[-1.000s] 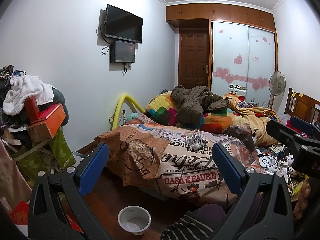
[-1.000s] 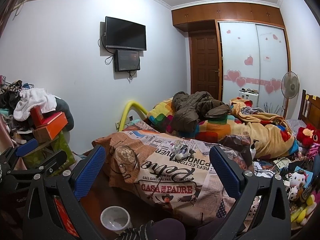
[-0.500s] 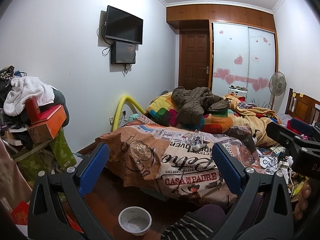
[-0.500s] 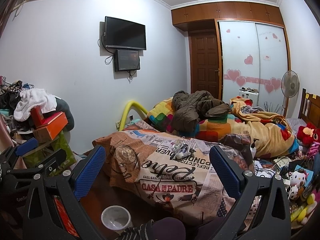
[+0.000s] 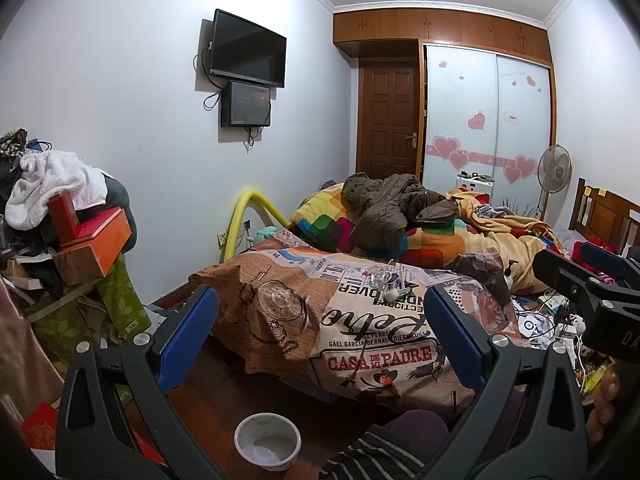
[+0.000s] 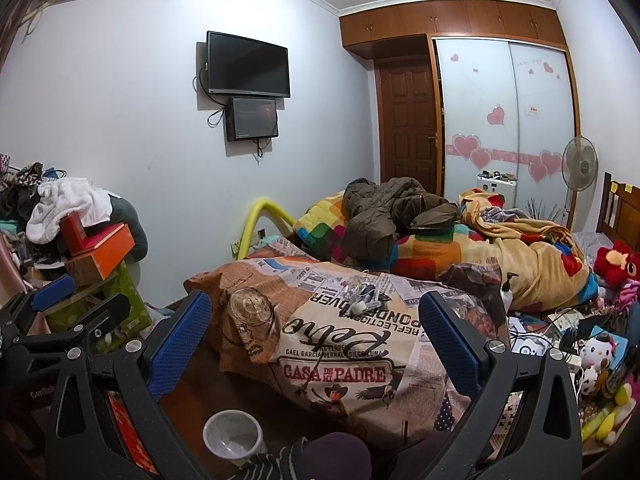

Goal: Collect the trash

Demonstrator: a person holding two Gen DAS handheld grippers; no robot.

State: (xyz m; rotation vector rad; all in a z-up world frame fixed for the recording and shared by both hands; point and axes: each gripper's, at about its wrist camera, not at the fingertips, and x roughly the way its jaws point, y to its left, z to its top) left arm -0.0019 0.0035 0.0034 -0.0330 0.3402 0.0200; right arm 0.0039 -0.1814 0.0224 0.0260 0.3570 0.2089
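Observation:
A small heap of clear plastic trash (image 5: 387, 282) lies on the newspaper-print cover of the bed (image 5: 340, 320); it also shows in the right wrist view (image 6: 365, 295). A white bin (image 5: 267, 441) lined with a bag stands on the floor below the bed's foot, seen too in the right wrist view (image 6: 233, 437). My left gripper (image 5: 320, 336) is open and empty, held well short of the bed. My right gripper (image 6: 314, 336) is open and empty beside it.
Stacked boxes and clothes (image 5: 80, 236) pile up at the left. A brown jacket (image 5: 384, 208) and blankets cover the far bed. Toys and cables (image 6: 592, 352) clutter the right side. A standing fan (image 5: 554, 168) is by the wardrobe.

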